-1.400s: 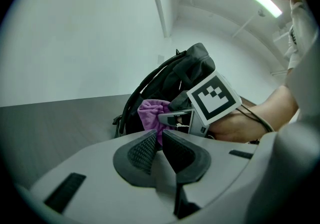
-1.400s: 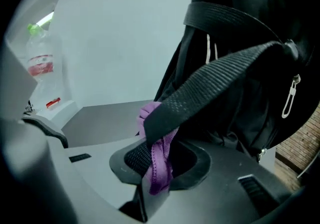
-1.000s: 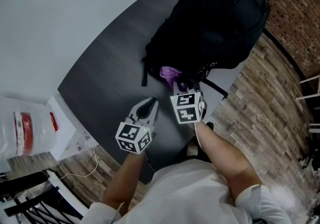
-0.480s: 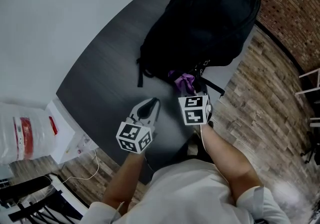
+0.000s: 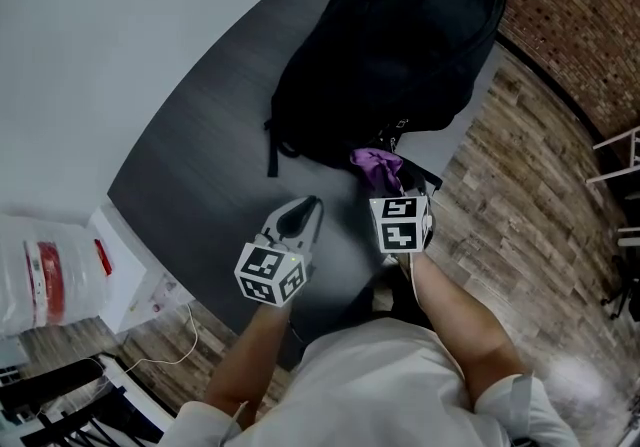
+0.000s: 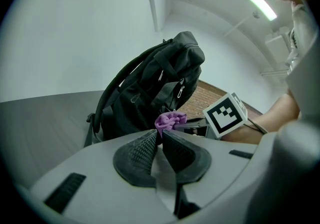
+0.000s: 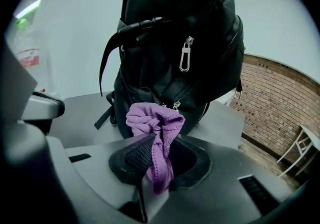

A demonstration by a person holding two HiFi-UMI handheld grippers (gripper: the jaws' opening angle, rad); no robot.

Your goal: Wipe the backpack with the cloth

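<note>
You are clamping the cloth [image 7: 155,120] in your right gripper [image 7: 159,140], just by the lower front of the backpack [image 5: 390,45], while your left gripper [image 6: 159,137] is hanging alongside, jaws together on nothing. Pushing hard is risking the unbraced backpack sliding off the table [image 5: 200,165], whose edge only the head view is showing; only the right gripper view is showing the metal clip [image 7: 185,57] that could snag the cloth

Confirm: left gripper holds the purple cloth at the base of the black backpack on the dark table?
No, the right gripper holds the purple cloth, per the right gripper view; the left gripper is shut on nothing. The rest stands: base of the black backpack, dark table.
</note>
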